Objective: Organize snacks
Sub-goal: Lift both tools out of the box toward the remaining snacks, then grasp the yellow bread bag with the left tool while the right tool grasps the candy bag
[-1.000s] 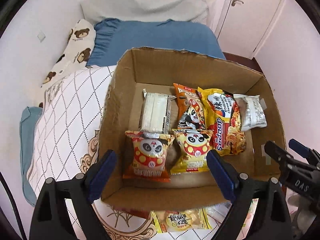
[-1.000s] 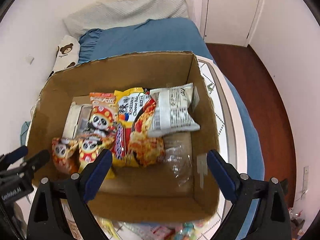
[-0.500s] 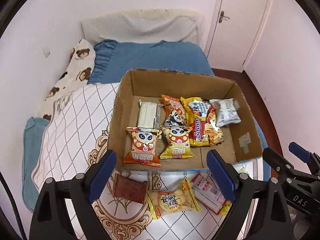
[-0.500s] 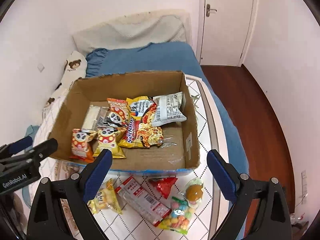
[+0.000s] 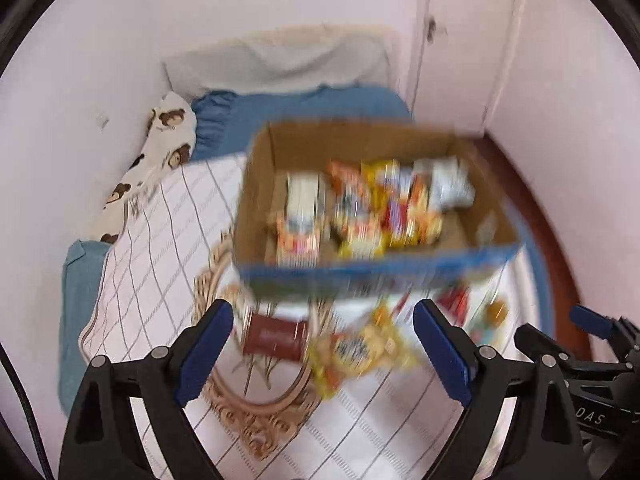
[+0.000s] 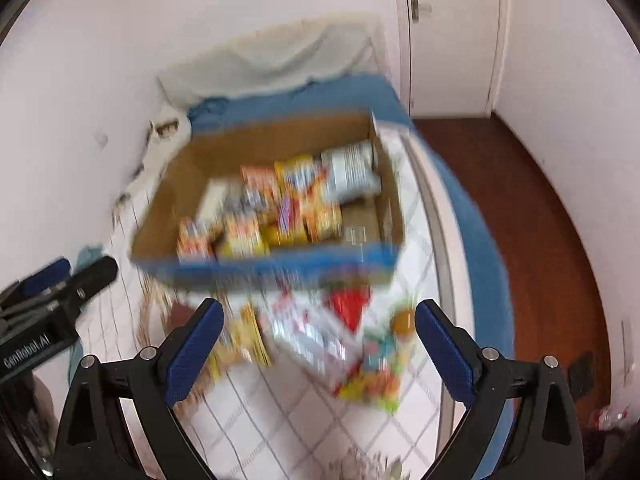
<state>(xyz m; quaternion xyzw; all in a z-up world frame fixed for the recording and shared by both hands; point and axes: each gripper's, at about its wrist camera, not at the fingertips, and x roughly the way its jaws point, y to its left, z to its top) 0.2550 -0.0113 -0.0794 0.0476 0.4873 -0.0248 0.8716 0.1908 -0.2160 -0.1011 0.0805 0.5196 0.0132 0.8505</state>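
Two views: both blurred.
Left wrist: left gripper (image 5: 322, 354) jaws apart, empty, above loose packets; yellow packet (image 5: 356, 350) and brown packet (image 5: 274, 338) lie between its fingers, on the quilt (image 5: 160, 240).
Box: cardboard box (image 5: 256, 184) beyond, already holding snacks, likely the collecting place.
Right wrist: right gripper (image 6: 318, 356) spread wide, empty; white packet (image 6: 316, 336) and candy bag (image 6: 380, 368) below, red packet (image 6: 348, 306) nearer the box.

Bright, even light; heavy motion blur.

Home bedroom: bed (image 5: 152, 240), pillows (image 5: 280, 60)
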